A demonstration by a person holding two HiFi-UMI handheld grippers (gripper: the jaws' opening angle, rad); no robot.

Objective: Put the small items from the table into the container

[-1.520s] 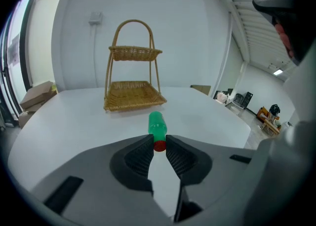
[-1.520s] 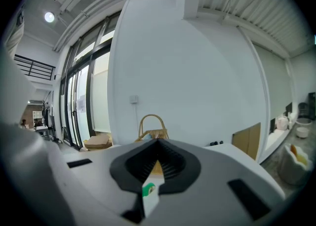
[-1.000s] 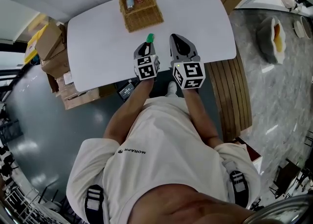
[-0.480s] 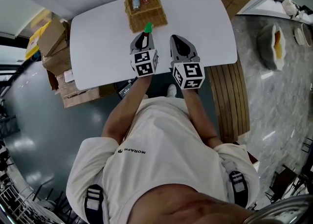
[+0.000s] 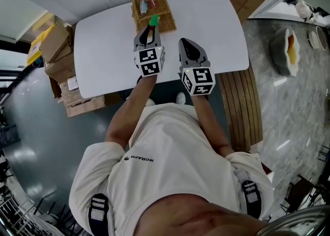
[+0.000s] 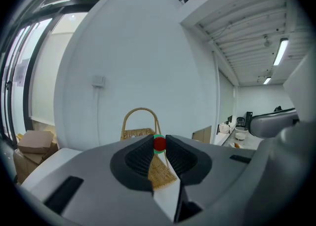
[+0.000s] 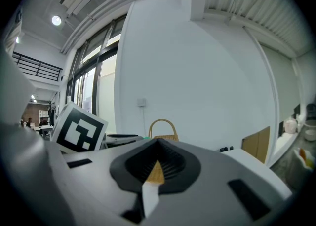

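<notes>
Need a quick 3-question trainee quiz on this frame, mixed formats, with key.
1. True or false: the right gripper holds an item.
2. What is the left gripper shut on? A) small green item B) a spoon C) nothing
3. In the head view, which gripper reaches closer to the wicker basket?
Key: 1 false, its jaws are together and empty. 2 A. 3 left.

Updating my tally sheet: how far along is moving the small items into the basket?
Done: some items lie in the wicker basket. In hand: the left gripper grips a green piece over the basket's near edge. Left: releasing it inside; the right gripper is shut, empty.
</notes>
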